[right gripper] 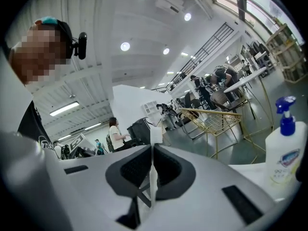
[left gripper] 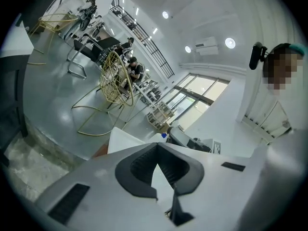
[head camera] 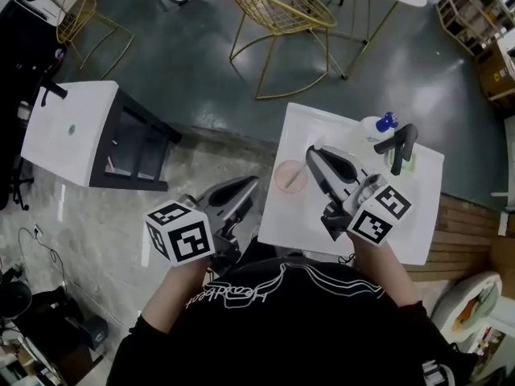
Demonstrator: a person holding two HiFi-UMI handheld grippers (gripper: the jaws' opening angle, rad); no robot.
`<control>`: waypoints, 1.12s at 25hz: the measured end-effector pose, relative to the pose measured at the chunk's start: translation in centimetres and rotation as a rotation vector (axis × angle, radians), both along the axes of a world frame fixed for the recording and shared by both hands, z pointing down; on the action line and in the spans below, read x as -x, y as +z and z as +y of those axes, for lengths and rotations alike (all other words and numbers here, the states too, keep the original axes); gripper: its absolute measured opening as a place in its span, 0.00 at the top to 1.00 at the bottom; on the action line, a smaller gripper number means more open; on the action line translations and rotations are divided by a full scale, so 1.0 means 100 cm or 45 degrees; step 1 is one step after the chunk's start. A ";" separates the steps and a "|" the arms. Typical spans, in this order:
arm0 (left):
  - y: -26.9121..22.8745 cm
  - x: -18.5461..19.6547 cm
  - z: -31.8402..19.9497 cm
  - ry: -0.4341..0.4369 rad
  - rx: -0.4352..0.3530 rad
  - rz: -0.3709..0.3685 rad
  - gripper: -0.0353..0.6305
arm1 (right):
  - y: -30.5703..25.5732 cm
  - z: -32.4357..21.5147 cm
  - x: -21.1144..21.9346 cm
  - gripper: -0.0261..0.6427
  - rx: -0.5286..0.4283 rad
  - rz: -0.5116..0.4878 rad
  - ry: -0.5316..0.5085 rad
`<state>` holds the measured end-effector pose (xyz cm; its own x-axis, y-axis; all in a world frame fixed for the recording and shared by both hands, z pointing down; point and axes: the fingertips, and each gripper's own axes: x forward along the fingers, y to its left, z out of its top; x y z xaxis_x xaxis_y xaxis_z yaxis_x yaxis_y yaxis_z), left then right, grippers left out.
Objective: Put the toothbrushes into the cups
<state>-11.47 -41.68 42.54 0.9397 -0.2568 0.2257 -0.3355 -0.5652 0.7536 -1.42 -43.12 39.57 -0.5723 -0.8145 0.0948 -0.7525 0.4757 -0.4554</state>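
A pink cup stands near the left edge of the small white table. A pale green cup stands at the table's far right. My right gripper hangs over the table just right of the pink cup. In the right gripper view its jaws are shut on a thin white toothbrush that pokes up past the tips. My left gripper hovers off the table's left side, over the floor. Its jaws meet at the tips and I see nothing between them.
A white spray bottle with a blue nozzle stands at the table's far edge, with a dark angled object beside the green cup. A gold wire chair stands beyond the table, and a white side table to the left.
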 end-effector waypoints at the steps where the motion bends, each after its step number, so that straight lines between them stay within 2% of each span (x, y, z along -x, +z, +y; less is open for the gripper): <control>1: 0.003 0.000 -0.001 0.013 0.006 -0.002 0.94 | 0.007 0.000 0.000 0.91 0.006 0.014 0.017; 16: 0.029 -0.009 -0.011 0.213 0.024 -0.030 0.94 | 0.068 0.008 -0.011 0.91 0.074 0.050 0.283; 28: 0.037 -0.012 -0.016 0.238 0.038 -0.037 0.94 | 0.093 0.010 -0.013 0.90 0.122 0.050 0.306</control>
